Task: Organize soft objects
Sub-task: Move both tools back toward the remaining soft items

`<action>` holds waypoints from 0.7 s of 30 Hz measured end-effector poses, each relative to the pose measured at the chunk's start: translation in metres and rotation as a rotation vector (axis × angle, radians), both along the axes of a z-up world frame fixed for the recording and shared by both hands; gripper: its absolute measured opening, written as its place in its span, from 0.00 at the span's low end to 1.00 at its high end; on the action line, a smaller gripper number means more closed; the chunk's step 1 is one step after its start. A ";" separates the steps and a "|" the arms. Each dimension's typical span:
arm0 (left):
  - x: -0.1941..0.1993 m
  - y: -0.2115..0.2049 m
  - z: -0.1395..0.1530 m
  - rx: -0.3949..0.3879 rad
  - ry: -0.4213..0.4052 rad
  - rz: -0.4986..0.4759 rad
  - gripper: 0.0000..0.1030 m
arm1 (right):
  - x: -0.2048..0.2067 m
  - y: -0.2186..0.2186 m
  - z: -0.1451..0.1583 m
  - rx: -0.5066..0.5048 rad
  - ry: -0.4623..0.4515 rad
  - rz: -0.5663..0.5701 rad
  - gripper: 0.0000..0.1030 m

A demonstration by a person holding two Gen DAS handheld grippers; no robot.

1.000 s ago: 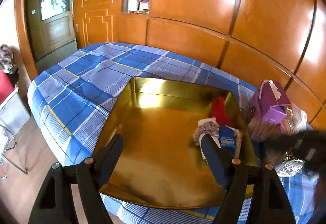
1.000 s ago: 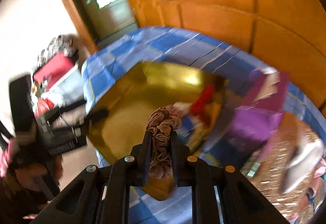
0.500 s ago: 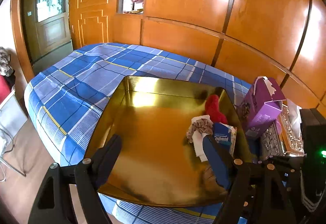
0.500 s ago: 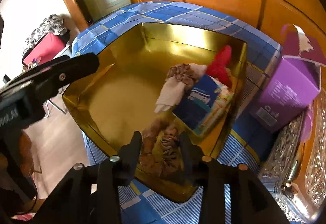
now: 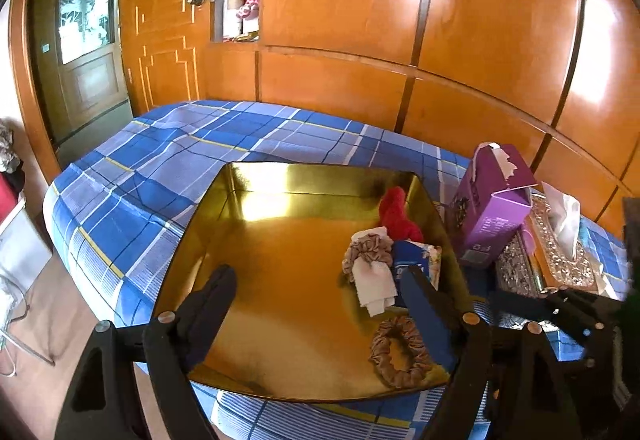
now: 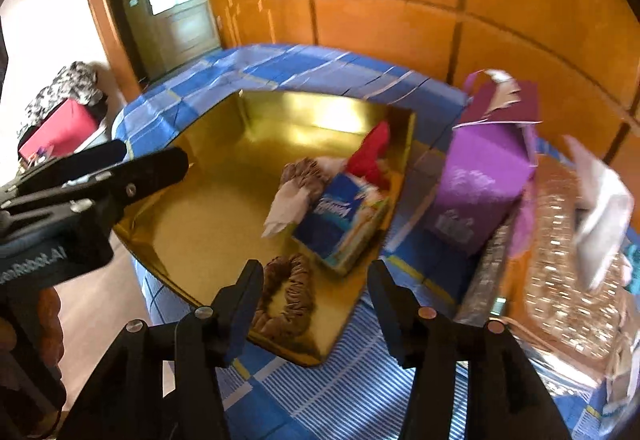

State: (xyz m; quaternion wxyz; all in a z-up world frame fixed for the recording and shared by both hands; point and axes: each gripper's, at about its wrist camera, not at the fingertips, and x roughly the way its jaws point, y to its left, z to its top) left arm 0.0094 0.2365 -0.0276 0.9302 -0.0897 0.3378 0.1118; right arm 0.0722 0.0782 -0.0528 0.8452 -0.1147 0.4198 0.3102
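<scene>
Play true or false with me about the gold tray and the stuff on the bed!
1. The brown scrunchie lies inside the gold tray. True.
2. The right gripper is squeezing the scrunchie. False: its jaws stand open and empty, with the scrunchie lying loose in the tray.
3. The purple box sits inside the tray. False: it stands outside, beside the tray on the blue checked bedsheet.
4. A red soft thing rests near the tray's far right corner. True.
5. The left gripper is holding the tissue pack. False: it is open, holding nothing.
</scene>
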 end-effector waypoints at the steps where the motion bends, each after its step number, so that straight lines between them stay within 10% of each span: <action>1: 0.000 -0.002 0.001 0.002 -0.002 -0.005 0.82 | -0.002 -0.004 0.003 0.004 -0.012 -0.011 0.53; 21: -0.005 -0.045 0.007 0.054 -0.002 -0.113 0.82 | -0.018 -0.108 0.061 0.144 -0.180 -0.272 0.53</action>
